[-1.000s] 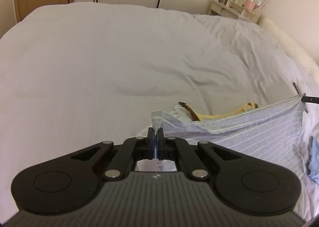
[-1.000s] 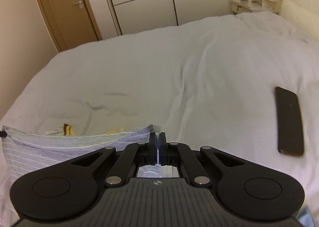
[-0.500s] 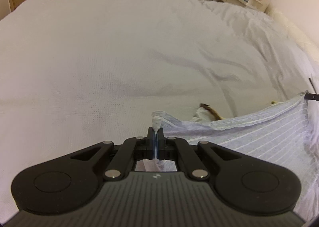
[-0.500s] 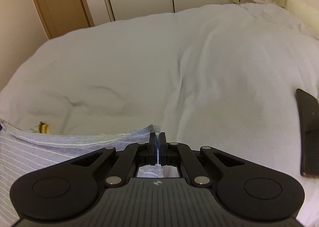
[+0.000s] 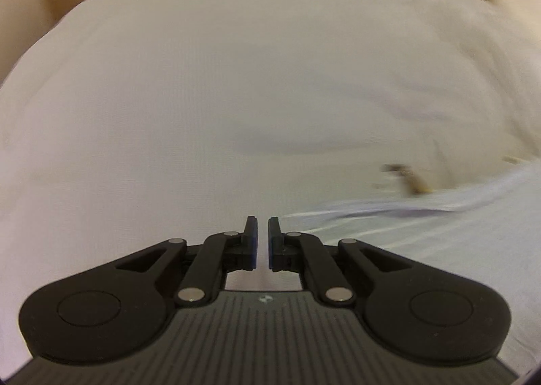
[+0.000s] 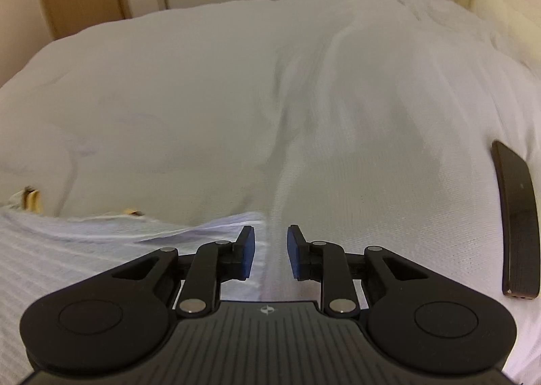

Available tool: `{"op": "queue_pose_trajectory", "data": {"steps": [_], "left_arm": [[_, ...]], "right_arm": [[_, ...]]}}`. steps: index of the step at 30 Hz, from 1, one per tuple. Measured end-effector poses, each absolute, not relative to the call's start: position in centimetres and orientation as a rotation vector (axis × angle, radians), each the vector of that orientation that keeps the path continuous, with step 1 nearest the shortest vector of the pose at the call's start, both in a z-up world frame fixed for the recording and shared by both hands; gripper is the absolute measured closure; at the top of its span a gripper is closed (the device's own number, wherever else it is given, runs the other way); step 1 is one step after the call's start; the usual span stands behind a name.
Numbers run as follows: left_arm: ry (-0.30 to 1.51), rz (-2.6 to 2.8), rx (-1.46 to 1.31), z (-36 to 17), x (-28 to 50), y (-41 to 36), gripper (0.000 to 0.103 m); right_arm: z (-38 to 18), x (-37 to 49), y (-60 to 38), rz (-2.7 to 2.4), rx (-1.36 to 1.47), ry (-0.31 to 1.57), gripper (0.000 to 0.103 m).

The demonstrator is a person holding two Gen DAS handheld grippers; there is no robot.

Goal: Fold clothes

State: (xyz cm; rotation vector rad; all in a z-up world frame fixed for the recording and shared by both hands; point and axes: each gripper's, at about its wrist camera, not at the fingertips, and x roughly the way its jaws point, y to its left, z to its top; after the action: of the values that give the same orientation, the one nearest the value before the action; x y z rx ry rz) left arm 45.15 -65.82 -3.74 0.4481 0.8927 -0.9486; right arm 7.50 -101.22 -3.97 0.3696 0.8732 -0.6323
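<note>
The pale blue, white-striped cotton garment (image 6: 67, 256) is laid flat on the white quilted bedspread (image 6: 236, 97), its far edge loose and slightly lifted. That edge could be snagged and dragged out of line if either tool is swept low across the garment. The left gripper (image 5: 261, 239) is seen with fingers slightly apart, just beside the garment's corner, holding nothing. The right gripper (image 6: 270, 251) is parted wider, empty, its left finger over the garment's corner.
</note>
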Motion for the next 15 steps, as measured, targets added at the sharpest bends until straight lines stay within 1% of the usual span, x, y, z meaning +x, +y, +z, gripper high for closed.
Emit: {"op": "queue_pose_trajectory", "data": {"steps": [2, 4, 8, 10, 12, 15], "left_arm": [[0.926, -1.077, 0.466, -4.1, 43.3, -67.5, 0.099], [0.963, -1.162, 0.509, -5.7, 41.7, -69.4, 0.096], [1.028, -1.218, 0.580, -9.5, 40.3, -73.0, 0.096], [1.013, -1.199, 0.536, -10.0, 40.9, -74.0, 0.096], [0.982, -1.145, 0.455, -9.8, 42.3, -74.4, 0.097], [0.950, -1.022, 0.327, -8.7, 44.9, -73.8, 0.095]], "right_arm": [[-4.2, 8.4, -99.3, -0.523, 0.362, 0.888, 0.078], [-5.2, 9.7, -97.4, -0.421, 0.369, 0.916, 0.078], [-8.3, 14.3, -94.2, -0.263, 0.330, 0.985, 0.078], [-10.0, 16.7, -93.5, -0.229, 0.281, 1.027, 0.078], [-11.0, 18.7, -93.5, -0.217, 0.242, 1.026, 0.078], [-10.5, 19.7, -94.5, -0.297, 0.213, 0.959, 0.079]]}}
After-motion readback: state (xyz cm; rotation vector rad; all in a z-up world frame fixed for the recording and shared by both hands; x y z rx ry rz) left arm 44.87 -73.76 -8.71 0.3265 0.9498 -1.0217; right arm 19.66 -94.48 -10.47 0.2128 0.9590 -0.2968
